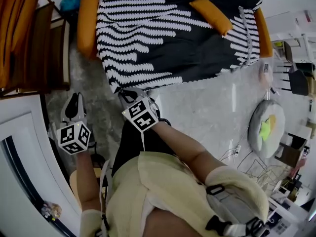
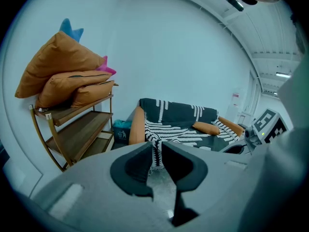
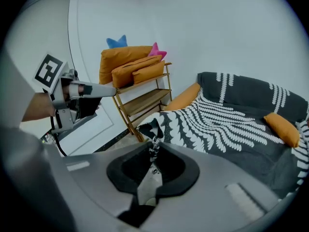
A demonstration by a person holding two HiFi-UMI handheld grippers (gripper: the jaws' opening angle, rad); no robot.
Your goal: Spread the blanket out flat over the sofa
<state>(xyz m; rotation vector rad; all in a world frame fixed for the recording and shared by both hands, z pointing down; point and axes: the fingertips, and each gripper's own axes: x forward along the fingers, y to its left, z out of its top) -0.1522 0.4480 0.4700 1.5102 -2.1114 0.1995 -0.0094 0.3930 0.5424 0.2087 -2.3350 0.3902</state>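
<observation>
A black blanket [image 1: 168, 38] with white wavy stripes lies across the orange sofa [image 1: 88, 19] and covers most of the seat. Its near left corner is drawn off the sofa's front edge toward me. My right gripper [image 1: 129, 97] is shut on that corner. In the right gripper view the patterned cloth [image 3: 153, 134] runs up from between the jaws of the right gripper [image 3: 154, 151] to the sofa. My left gripper [image 1: 74, 102] hangs left of the sofa over the floor, apart from the blanket. The left gripper [image 2: 155, 151] has its jaws nearly together with nothing between them.
A wooden shelf [image 1: 29, 43] stacked with orange cushions [image 2: 67, 76] stands left of the sofa. An orange cushion [image 1: 212, 14] lies on the blanket. On the floor to the right are a round grey pad [image 1: 266, 127] and loose cables [image 1: 247, 162]. A white panel [image 1: 24, 147] is at near left.
</observation>
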